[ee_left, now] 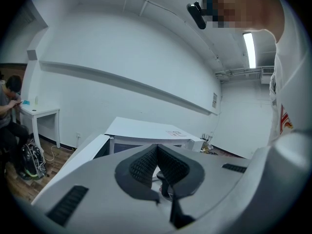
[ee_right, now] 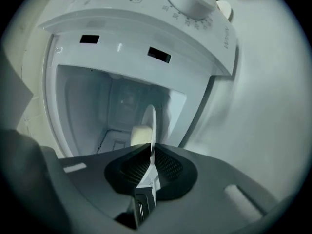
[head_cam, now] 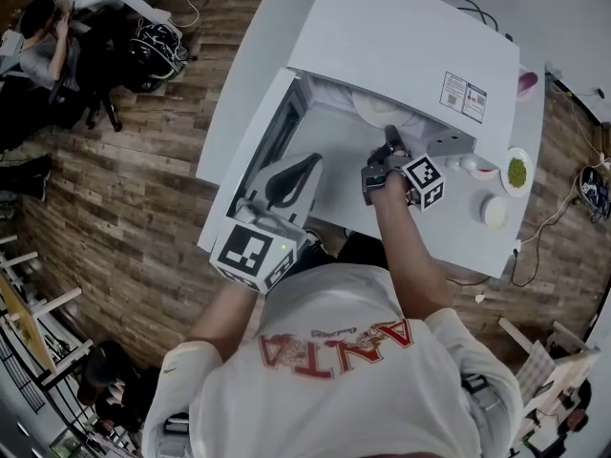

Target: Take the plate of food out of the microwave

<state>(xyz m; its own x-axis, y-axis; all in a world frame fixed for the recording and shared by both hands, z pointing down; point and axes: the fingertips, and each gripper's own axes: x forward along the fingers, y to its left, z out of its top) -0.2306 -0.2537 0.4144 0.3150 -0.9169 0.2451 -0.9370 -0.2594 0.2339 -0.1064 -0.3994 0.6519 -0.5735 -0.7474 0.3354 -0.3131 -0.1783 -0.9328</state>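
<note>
A: How much room is there on the left?

B: Plenty. There's open wooden floor [head_cam: 143, 179], with a seated person [head_cam: 43, 41] and a backpack [head_cam: 158, 46] well apart at the far corner. The table [head_cam: 234, 103] ends in a long left edge. The microwave door [head_cam: 272, 136] stands swung open along that edge.

A: And the left gripper?

B: The left gripper [head_cam: 307, 163] hangs just in front of the open door. I cannot tell if it touches it. In its own view the left gripper [ee_left: 156, 150] has its pads pressed together at the tips, with nothing between them.

A: Where is the plate?

B: The plate [head_cam: 377, 111] sits in the mouth of the microwave [head_cam: 401, 36], partly under the top's front edge. The right gripper [head_cam: 389, 136] reaches into the opening at its near rim.

A: Is it pinching the rim?

B: Yes. In the right gripper view the plate [ee_right: 152, 121] runs edge-on between the pads of the right gripper [ee_right: 150, 152], and they are clamped on it. A pale block of food [ee_right: 140, 134] lies on the plate just past the tips.

A: Does the head view show that?

B: No, it shows neither the food nor the cavity walls. It does show the crowding on the right. A green-filled dish [head_cam: 516, 172] and a white dish [head_cam: 495, 212] sit near the table's right edge, leaving only a narrow bare strip beside the microwave. The left gripper view shows the microwave [ee_left: 146, 129] from outside, but not the plate.
</note>
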